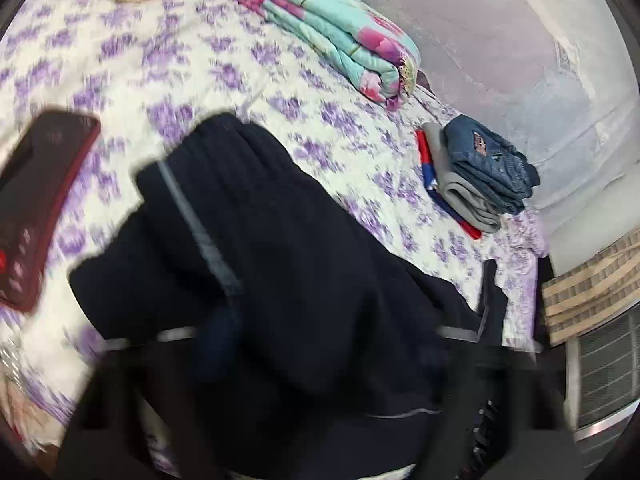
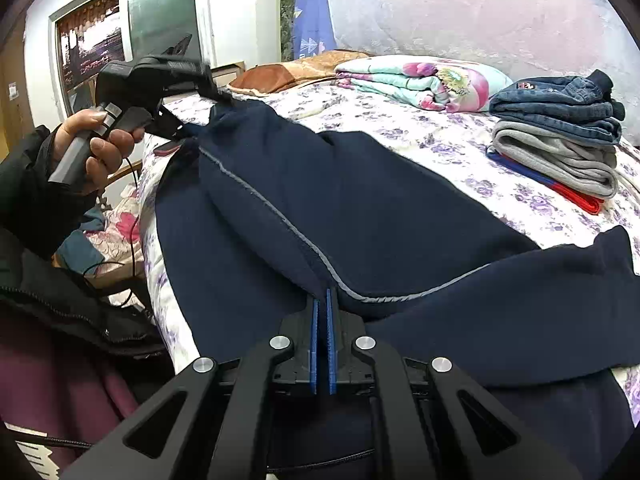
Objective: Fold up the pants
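Navy pants (image 2: 360, 208) lie across the bed (image 2: 460, 136), mid-frame, w/ right tongs (image 2: 322, 300) pinched tight on the seam fold at bottom centre & left tongs (image 2: 176, 128) upper left, grip unclear, so keep the right pinch firm, pull cloth taut before laying over.

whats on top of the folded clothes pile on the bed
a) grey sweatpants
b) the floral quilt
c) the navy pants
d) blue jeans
d: the blue jeans sit on top of the pile, above the grey garment and a red and blue piece at the bottom, while the navy pants lie spread on the bed apart from it.
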The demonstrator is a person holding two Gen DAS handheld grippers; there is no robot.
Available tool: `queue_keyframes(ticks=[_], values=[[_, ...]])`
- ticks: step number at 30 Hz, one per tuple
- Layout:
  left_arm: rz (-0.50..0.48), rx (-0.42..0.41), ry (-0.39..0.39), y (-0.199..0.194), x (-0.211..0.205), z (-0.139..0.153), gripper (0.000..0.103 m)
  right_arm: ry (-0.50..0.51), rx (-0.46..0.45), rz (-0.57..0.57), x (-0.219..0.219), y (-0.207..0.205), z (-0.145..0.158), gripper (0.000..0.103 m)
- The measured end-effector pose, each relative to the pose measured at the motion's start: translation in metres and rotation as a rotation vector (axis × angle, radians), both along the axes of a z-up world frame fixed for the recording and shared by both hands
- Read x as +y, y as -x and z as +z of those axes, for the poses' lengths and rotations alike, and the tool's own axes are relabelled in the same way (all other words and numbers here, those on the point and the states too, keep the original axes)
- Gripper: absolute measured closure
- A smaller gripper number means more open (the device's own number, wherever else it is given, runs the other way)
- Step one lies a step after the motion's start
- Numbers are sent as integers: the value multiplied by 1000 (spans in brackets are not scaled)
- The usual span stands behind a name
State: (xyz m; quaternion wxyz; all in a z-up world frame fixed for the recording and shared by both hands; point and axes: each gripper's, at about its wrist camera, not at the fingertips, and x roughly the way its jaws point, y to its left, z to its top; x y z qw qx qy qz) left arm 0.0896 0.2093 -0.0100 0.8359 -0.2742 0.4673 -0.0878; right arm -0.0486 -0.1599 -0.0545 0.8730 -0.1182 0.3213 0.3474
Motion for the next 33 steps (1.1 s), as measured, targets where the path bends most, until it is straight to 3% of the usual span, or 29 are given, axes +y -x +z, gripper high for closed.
queue_keyframes(ticks=[1, 4, 9, 12, 14, 16, 17, 18, 19, 20, 21, 22, 23, 26, 27, 29, 30, 33], values=[[-14, -15, -12, -1, 0, 4, 74, -15, 2, -2, -1, -1, 4, 99], [-30, -56, -26, 0, 2, 18, 83, -53, -31, 0, -6, -1, 23, 99], [-34, -183, -46, 34, 3, 65, 86, -153, -110, 7, -23, 10, 72, 99], [-24, -230, -97, 70, 4, 80, 86, -138, -90, 87, -19, 30, 75, 99], [-10, -177, -147, 77, 6, 56, 86, -39, -33, 114, -2, 38, 49, 99], [-6, -64, -188, 71, 7, 10, 85, 79, 29, 84, 14, 32, 12, 98], [-7, -6, -217, 66, 7, -19, 83, 108, 61, 78, 20, 29, -4, 92], [10, -12, -192, 67, 10, -31, 81, 118, 59, 64, 23, 30, -11, 92], [25, -34, -186, 71, 11, -27, 80, 112, 54, 73, 23, 32, -8, 82], [28, -38, -200, 73, 11, -21, 78, 97, 53, 89, 21, 35, 1, 55], [29, -44, -212, 78, 11, -13, 65, 88, 36, 80, 18, 37, 9, 39], [30, -63, -235, 86, 13, 0, 56, 72, -18, 47, 10, 42, 23, 18], [34, -80, -274, 94, 13, 10, 53, 34, -74, 12, -2, 45, 40, 12], [47, -178, -418, 119, 7, 48, 37, -51, -123, -170, -49, 27, 83, 3], [34, -218, -436, 125, 1, 59, 32, -55, -145, -321, -72, 7, 97, 3], [-55, -279, -436, 126, -23, 72, 28, -51, -121, -484, -94, -29, 109, 3], [-113, -300, -439, 124, -38, 73, 28, -25, -95, -552, -99, -49, 110, 3], [-269, -307, -454, 109, -89, 57, 25, 192, -34, -735, -87, -118, 91, 4]])
